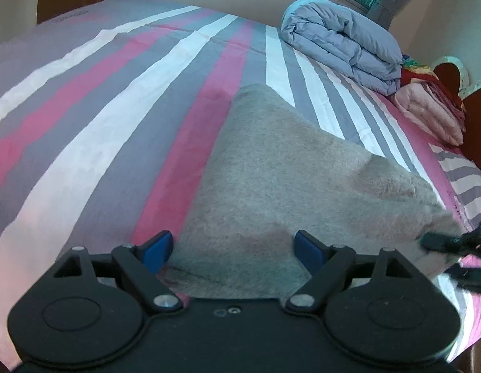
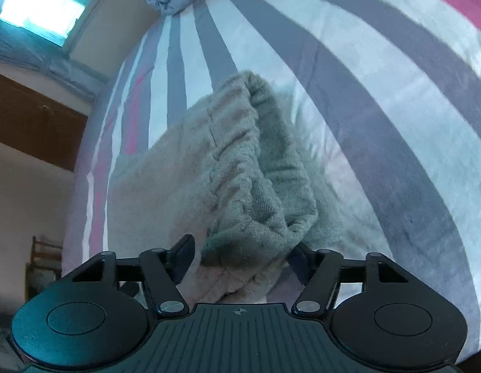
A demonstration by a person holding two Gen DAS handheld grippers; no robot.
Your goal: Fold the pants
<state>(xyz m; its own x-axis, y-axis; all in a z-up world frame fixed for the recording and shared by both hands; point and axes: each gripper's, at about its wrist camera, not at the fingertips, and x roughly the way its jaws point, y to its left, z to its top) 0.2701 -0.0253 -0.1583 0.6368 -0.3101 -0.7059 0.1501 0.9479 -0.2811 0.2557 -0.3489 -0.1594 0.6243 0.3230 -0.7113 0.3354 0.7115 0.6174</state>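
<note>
Fingers (image 1: 158, 250) of the left gripper (image 1: 234, 250) stand wide, blue pads well apart, with the near edge of the pants (image 1: 287, 168) lying in the gap between them; no pad visibly presses the cloth, so this gripper looks open around the edge, not clamped. In its view the right gripper (image 1: 457, 244) shows at 3 o'clock, dark and blurred, at the pants' right corner.

The right gripper (image 2: 238, 256) also has its fingers (image 2: 183, 255) spread, and a thick bunched roll of the pants (image 2: 240, 186) rises from between them toward 12 o'clock. The right pad is half hidden by the cloth; whether the pads pinch it I cannot tell, since the gap looks wider than the bundle.

The pants are grey, fleecy and thick, lying on the striped bed (image 1: 85, 108) and running away from the left gripper toward 12 o'clock, narrowing as they go. By my judgement they are soft, limp and light, with a nap that should grip the pads well, so slipping is a small risk. The risk is sagging and bunching: a single layer pinched alone will leave the under layer behind. The best hold is probably at the two near corners, taking all layers at once, hems or waistband where the cloth is doubled and firmer.

A folded quilt (image 1: 342, 43) sits at 1 o'clock, with pink folded bedding (image 1: 426, 112) beside it at 2 o'clock.
</note>
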